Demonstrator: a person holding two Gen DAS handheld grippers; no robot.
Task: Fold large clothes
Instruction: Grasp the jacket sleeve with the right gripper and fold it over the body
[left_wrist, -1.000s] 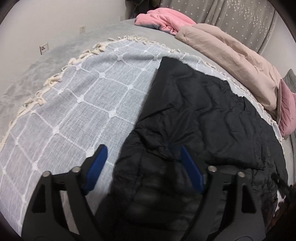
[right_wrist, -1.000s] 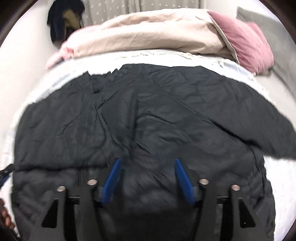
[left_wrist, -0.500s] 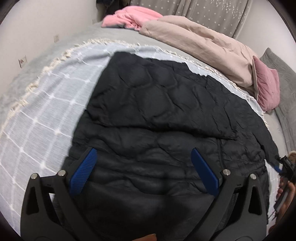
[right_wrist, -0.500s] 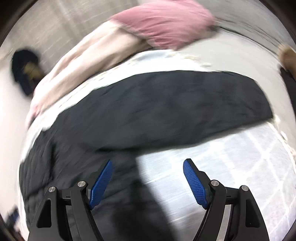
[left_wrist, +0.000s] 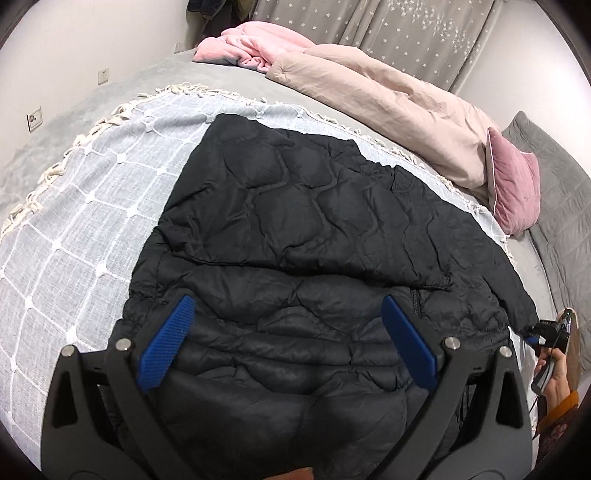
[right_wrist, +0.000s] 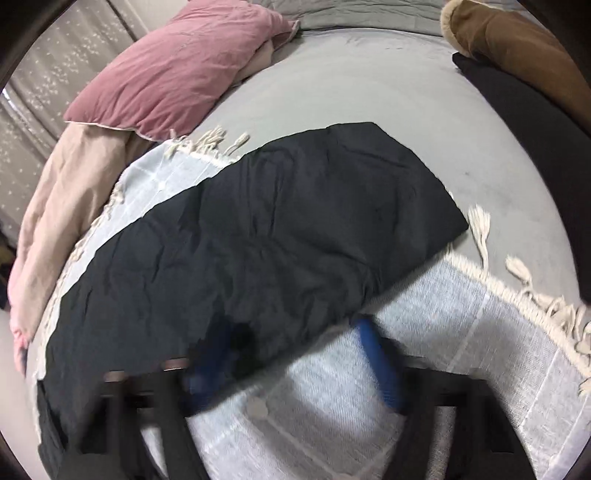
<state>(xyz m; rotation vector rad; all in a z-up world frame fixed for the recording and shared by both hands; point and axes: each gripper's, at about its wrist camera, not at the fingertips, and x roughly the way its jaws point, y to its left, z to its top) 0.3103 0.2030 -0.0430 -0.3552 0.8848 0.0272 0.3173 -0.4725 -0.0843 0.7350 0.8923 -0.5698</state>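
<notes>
A black quilted jacket (left_wrist: 325, 229) lies flat on a pale blue checked blanket (left_wrist: 92, 206), with one sleeve folded across its chest. My left gripper (left_wrist: 291, 332) hangs open just above the jacket's lower body, nothing between its blue pads. In the right wrist view the other sleeve (right_wrist: 295, 229) stretches out to the right past the blanket's fringe. My right gripper (right_wrist: 291, 365) is blurred; its jaws are closing with the sleeve's near edge between them, the pads still apart. The left wrist view shows that gripper (left_wrist: 543, 332) at the jacket's right corner.
A beige duvet (left_wrist: 388, 96), a pink blanket (left_wrist: 255, 48) and a pink pillow (left_wrist: 513, 184) lie along the bed's far side. Brown (right_wrist: 517, 48) and black (right_wrist: 546, 155) garments sit at the right edge. A person's hand (left_wrist: 554, 373) holds the right gripper.
My left gripper moved right, over the jacket's body, and opened wider. My right gripper swung right from the jacket's body to the outstretched sleeve and rolled.
</notes>
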